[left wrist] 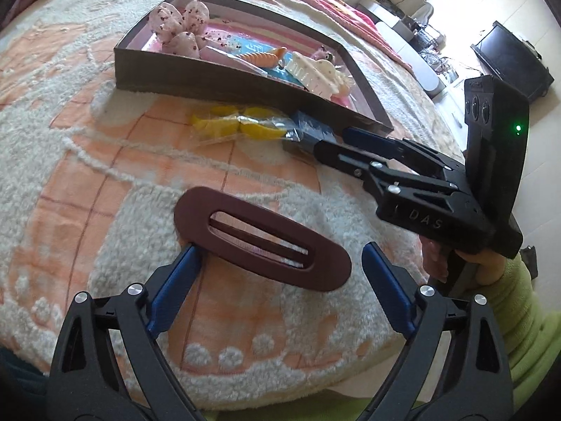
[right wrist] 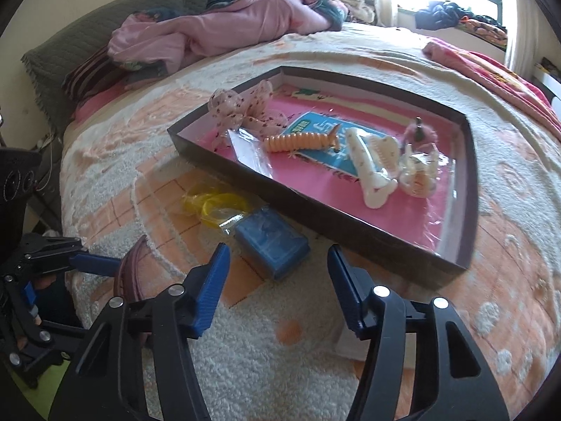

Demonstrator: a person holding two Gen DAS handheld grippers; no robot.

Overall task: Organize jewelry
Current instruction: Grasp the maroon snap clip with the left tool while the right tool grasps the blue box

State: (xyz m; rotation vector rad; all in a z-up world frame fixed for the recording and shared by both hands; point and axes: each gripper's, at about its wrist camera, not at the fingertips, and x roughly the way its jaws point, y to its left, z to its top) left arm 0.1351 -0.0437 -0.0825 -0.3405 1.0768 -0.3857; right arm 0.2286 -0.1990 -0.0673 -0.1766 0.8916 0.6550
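Observation:
A maroon oval hair clip (left wrist: 261, 242) lies flat on the blanket, slanted between the wide-set fingers of my left gripper (left wrist: 280, 249), which is open; the left pad is close to the clip's edge. My right gripper (right wrist: 277, 251) is open too, its tips on either side of the near end of a small blue box (right wrist: 271, 245), with gaps showing on both sides. In the left wrist view the right gripper (left wrist: 331, 140) reaches that blue box (left wrist: 308, 128) from the right. A clear bag of yellow rings (right wrist: 214, 203) lies just beyond the box.
A dark shallow tray (right wrist: 315, 217) with a pink floor holds a spotted pink bow (right wrist: 245, 108), an orange spiral tie (right wrist: 298, 142) and a cream claw clip (right wrist: 371, 172). A crumpled pink quilt (right wrist: 217, 35) is at the bed's head. A green sleeve (left wrist: 519, 298) holds the right gripper.

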